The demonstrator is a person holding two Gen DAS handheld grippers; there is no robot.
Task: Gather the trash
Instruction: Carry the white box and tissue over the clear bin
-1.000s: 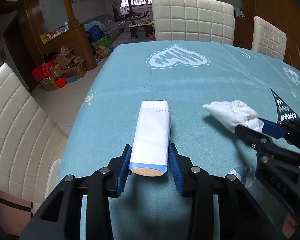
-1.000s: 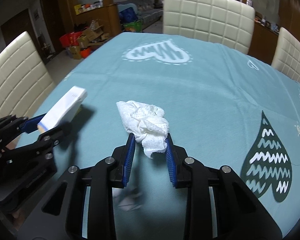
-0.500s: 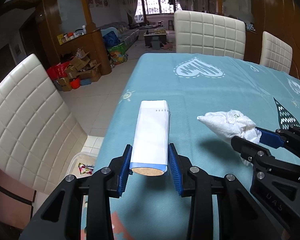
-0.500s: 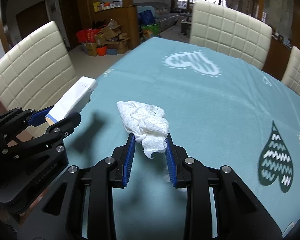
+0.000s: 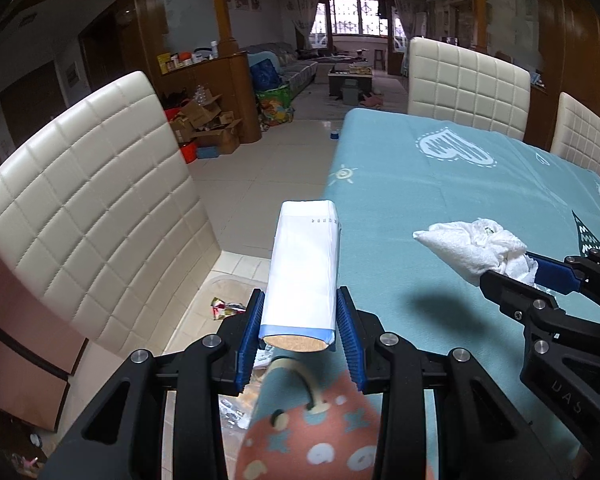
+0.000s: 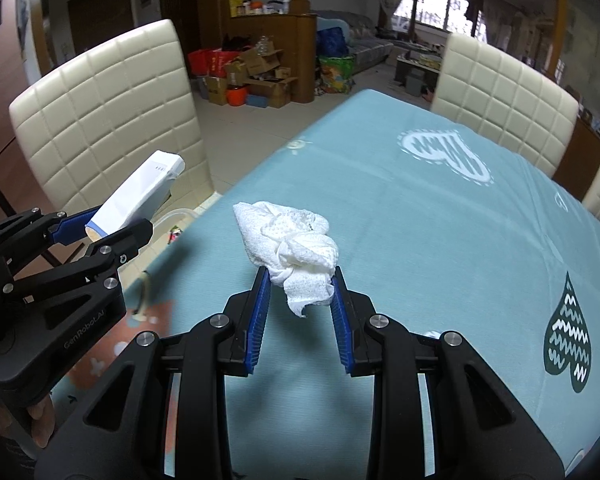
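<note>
1. Centrally in the left wrist view, a white wrapped packet (image 5: 302, 268) with a blue band and a tan end stands out from the left gripper (image 5: 299, 334), its blue pads pinching the packet's two long sides; the packet hangs over the table's edge and the tiled floor (image 5: 260, 168).
2. At the lower middle of the right wrist view, the right gripper (image 6: 298, 312) pinches the lower tail of a crumpled white tissue (image 6: 290, 240); the wad's bulk sits above and ahead of the pads, clear of the teal tablecloth (image 6: 440, 240).
3. Below the packet, at the lower left of the left wrist view, a translucent bin (image 5: 220, 292) rests on the floor beside a cream quilted chair (image 5: 88, 220), with a coloured wrapper (image 5: 224, 307) inside it. Judged from the task, this is the likely drop point.
4. Risk, packet: only its near end is gripped, so a tilt or loosened hold could let it slide out short of the bin.
5. Risk, tissue: the grip holds just a loose tail; the wad could unroll or pull free over the cloth.
6. Risk, release: the bin lies partly hidden under the table's edge, so either piece let go too soon would land on the cloth or floor.
</note>
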